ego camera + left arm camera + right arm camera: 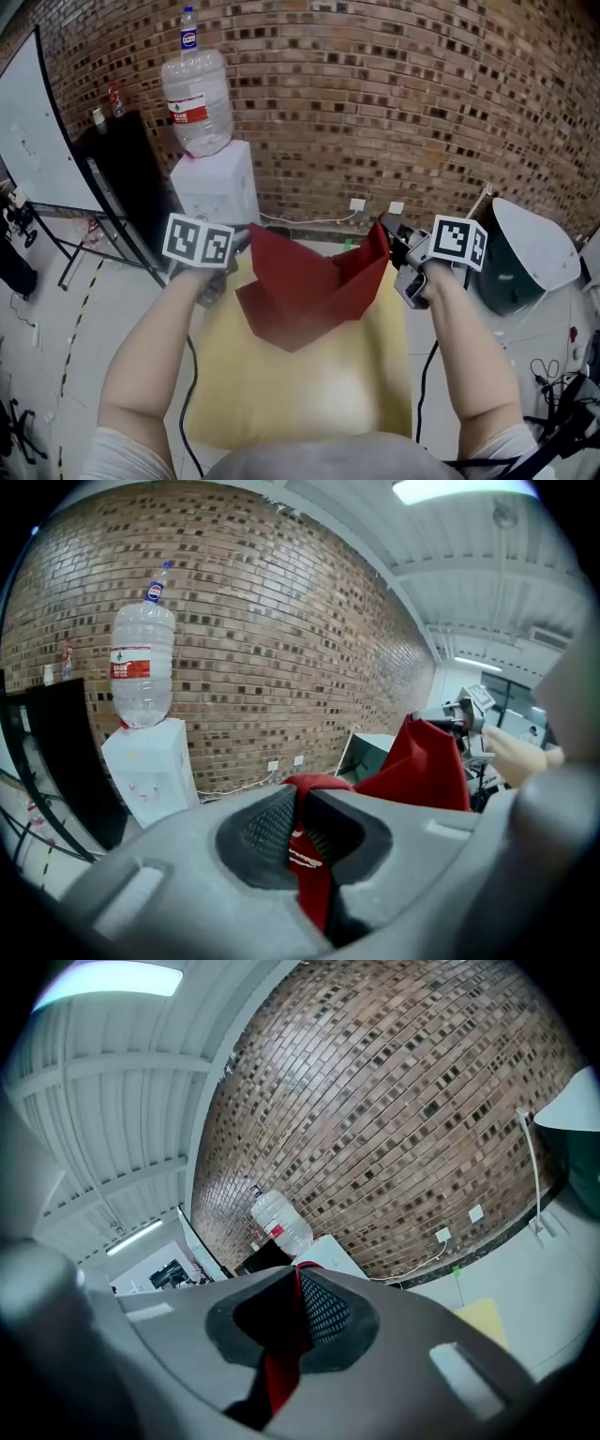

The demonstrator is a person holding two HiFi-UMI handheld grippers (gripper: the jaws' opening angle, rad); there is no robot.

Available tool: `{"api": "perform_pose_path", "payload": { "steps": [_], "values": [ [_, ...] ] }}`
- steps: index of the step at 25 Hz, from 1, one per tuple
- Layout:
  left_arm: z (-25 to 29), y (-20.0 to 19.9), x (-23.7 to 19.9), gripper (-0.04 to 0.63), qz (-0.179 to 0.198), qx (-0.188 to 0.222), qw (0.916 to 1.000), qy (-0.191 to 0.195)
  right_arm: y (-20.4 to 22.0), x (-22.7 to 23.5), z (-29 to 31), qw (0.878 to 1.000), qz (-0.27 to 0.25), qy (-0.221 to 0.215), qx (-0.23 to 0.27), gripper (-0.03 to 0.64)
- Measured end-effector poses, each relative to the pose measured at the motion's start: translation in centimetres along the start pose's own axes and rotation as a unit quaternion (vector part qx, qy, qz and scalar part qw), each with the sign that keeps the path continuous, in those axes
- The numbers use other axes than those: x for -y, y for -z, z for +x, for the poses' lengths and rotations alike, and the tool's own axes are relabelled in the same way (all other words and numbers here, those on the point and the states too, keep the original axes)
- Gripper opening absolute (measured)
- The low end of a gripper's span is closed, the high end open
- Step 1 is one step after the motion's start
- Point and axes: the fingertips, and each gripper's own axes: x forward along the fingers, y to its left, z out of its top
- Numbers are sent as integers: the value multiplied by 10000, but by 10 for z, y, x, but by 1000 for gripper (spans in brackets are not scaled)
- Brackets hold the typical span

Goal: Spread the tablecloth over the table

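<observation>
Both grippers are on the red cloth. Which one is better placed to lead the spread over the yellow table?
Right, narrowly. The left gripper and right gripper are both shut on the cloth. The right's corner stands up taut at the table's right edge, while the left's side hangs folded.

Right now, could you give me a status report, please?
Left gripper and right gripper shut on the red fabric tablecloth. Cloth held up, partly folded, over the yellow rectangular table. Nothing blocking.

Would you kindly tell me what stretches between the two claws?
The folded red fabric tablecloth, pinched by left claw and right claw, sagging above the yellow table; the head view shows it.
</observation>
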Motion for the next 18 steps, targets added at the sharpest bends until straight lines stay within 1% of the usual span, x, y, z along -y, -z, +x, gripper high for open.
{"api": "perform_pose_path", "payload": {
  "steps": [2, 3, 6, 8, 9, 13, 15, 18],
  "values": [
    [10, -11, -15, 18, -22, -22, 10000, -73, -12, 5, 12, 9999, -97, 62, -2, 6],
    [12, -19, -24, 19, -60, 31, 9999, -121, -20, 6, 19, 9998, -164, 73, 20, 6],
    [9, -56, -48, 18, -253, 356, 9986, -307, -54, 5, 31, 9994, -261, 79, 220, 6],
    [3, -82, -63, 18, -316, 585, 9966, -490, -79, 4, 35, 9986, -310, 76, 411, 6],
    [-1, -94, -70, 20, -275, 683, 9955, -601, -90, 1, 36, 9981, -352, 65, 492, 6],
    [-17, -138, -90, 18, 96, 922, 9903, -1036, -127, -19, 38, 9954, -627, 2, 722, 6],
    [-25, -157, -98, 19, 105, 1067, 9877, -1137, -143, -28, 40, 9932, -839, 48, 805, 6],
    [-34, -180, -112, 18, -46, 1302, 9836, -1246, -166, -29, 40, 9896, -1057, 211, 949, 6]
  ]
}}
